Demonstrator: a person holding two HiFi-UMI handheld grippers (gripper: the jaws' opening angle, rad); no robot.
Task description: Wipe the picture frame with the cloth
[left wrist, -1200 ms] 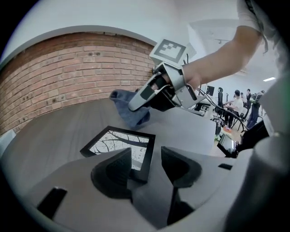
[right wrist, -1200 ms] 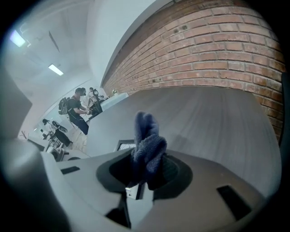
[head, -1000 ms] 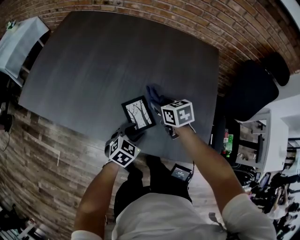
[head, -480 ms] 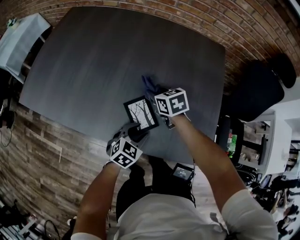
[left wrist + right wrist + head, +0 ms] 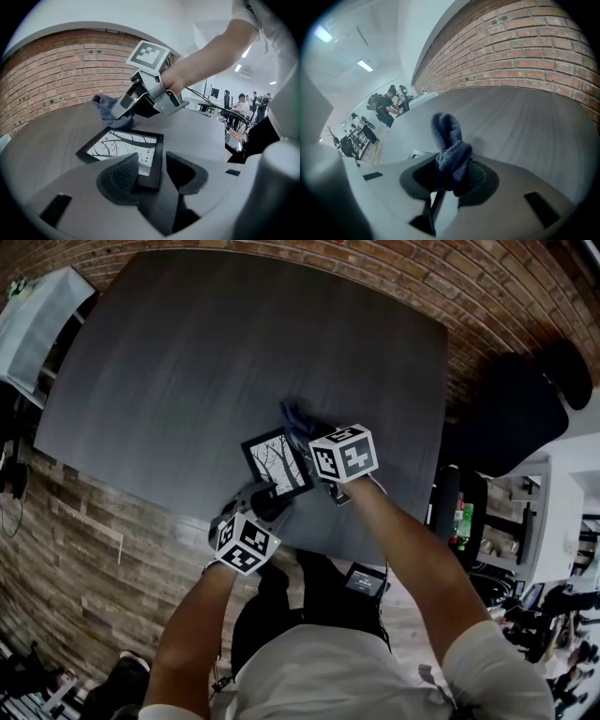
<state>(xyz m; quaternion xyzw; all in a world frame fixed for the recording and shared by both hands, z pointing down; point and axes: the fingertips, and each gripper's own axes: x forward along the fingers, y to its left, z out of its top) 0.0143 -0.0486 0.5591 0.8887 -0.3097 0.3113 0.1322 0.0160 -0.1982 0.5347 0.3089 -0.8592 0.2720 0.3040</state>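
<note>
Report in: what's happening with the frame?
Left gripper: jaws astride picture frame corner, grip unclear. Right gripper shut on cloth beside its far corner. Nothing blocking.

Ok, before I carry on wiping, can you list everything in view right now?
Picture frame: one, black with a tree print, flat on the table near its front edge.
Cloth: one, dark blue, bunched, just past the frame's far right corner.
Table: one, dark grey, under both.
Chair: one, black, right of the table.
Side table: one, white, far left.
Brick wall: one, red-brown, behind the table.
Bystanders: several, dark clothes, far background.
Left tool: one, grey with a marker cube, jaws apart around the frame's near corner.
Right tool: one, grey with a marker cube, shut on the cloth.
Arms: two, bare, from a white shirt.
</note>
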